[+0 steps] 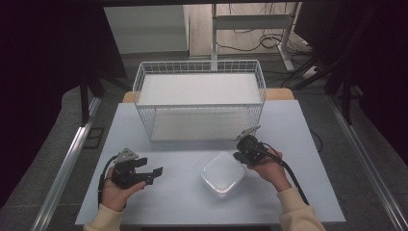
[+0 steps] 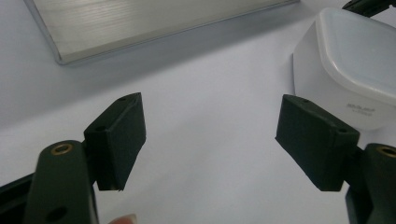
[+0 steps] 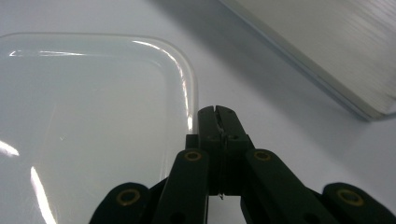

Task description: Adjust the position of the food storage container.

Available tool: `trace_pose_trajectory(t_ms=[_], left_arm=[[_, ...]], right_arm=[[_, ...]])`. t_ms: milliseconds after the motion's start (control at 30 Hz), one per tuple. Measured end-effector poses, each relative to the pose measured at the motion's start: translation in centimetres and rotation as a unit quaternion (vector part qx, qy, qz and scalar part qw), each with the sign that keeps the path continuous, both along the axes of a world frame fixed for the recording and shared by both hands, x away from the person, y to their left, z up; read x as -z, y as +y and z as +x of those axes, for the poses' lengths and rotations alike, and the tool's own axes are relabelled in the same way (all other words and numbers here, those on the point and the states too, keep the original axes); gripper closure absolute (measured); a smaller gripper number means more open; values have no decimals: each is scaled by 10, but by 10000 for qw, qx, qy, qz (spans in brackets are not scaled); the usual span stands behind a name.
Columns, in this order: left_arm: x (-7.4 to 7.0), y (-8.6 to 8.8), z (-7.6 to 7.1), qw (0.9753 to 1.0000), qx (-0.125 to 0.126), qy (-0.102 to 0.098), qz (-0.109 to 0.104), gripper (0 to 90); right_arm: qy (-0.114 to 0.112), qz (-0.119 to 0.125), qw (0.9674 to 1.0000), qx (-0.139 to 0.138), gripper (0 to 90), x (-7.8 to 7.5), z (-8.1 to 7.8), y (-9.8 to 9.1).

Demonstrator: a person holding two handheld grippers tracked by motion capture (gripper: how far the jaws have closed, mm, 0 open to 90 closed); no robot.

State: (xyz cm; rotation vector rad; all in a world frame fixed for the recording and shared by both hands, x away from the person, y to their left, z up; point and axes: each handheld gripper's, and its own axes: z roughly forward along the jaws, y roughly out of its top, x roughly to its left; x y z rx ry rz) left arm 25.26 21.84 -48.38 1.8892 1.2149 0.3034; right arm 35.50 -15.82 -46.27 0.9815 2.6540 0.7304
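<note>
Two grippers flank container (image 1: 223,174): left (image 1: 155,173) gaping, right (image 1: 239,155) pinched together.

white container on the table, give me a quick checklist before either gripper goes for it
1. Container sits flat on the table, apart from the wire basket: ok.
2. Left gripper open wide enough to close on something, nothing between its jaws: ok.
3. Left gripper lined up with the container: not ok; the container sits off to one side in the left gripper view.
4. Right gripper ready to grasp: not ok; its jaws are closed together beside the container's rim.
5. Right gripper touching the container: cannot tell.
6. Container contents: cannot tell; the lid is cloudy.
</note>
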Motion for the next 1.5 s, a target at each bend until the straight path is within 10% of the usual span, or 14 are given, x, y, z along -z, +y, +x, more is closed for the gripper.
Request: trace_pose_trajectory(t_ms=[333,733,900,1500], left_arm=[[-1,0,-1,10000,-14,-23,-24,237],[-2,1,-1,10000,-36,-17,-34,237],[-2,2,-1,10000,-58,-17,-12,237],[-4,11,-1,9998,-193,-107,-36,238]], right_arm=[[-260,229,9994,65,896,-14,-9,-10],[-251,467,9972,520,896,-17,-61,-56],[93,214,9982,560,896,0,-64,-50],[229,62,9986,462,896,13,-57,-30]])
